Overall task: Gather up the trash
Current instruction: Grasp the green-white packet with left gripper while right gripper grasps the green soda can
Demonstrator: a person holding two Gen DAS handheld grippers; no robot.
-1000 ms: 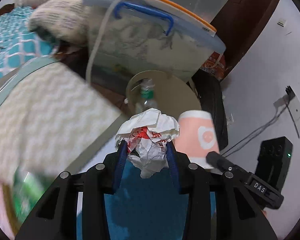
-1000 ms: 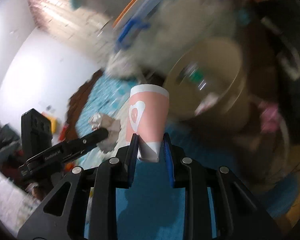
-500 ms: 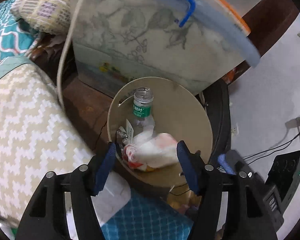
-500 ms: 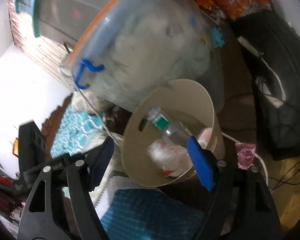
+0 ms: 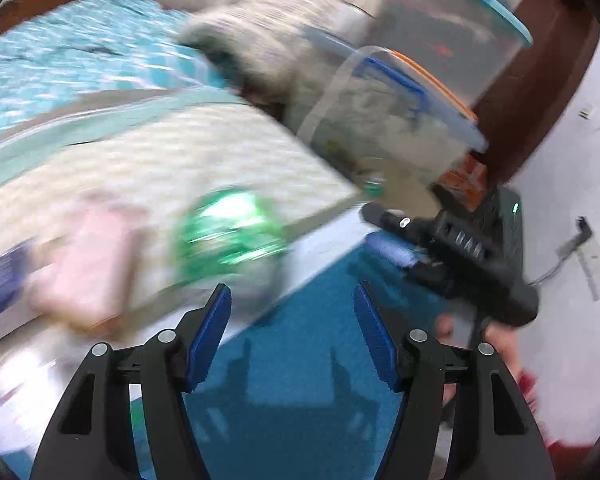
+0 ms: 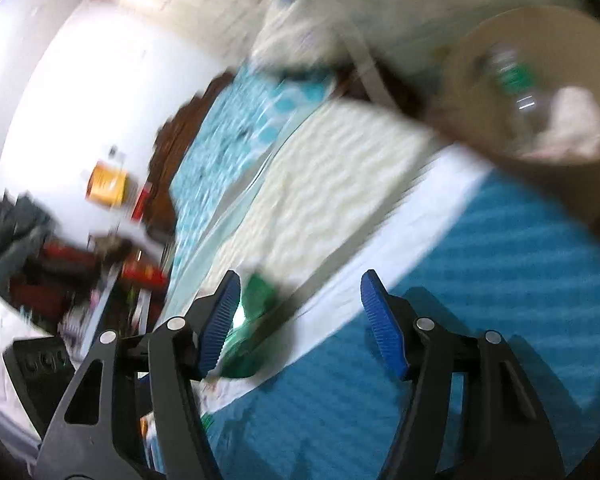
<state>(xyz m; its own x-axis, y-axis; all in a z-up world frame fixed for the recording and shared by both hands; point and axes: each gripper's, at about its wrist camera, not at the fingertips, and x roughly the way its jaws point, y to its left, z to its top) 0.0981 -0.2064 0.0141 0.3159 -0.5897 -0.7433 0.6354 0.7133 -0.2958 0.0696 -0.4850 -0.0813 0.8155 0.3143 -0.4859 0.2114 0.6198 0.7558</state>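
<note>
Round tan waste bin (image 6: 480,40): one
Clear plastic bottle with green label (image 6: 514,80), in bin: one
Crumpled green shiny wrapper (image 5: 230,232): one
Pale pink flat packet (image 5: 86,268): one

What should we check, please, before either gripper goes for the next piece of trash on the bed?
1. Left gripper empty, fingers apart: ok; they have just opened.
2. Right gripper empty, fingers apart: ok; they have just eased in slightly.
3. Bin holds the dropped paper wad and bottle: ok.
4. Green wrapper on the bed, ahead of the left gripper: ok.
5. Pink item identified: cannot tell, too blurred.
6. Views sharp enough to aim: not ok, both are smeared.
</note>
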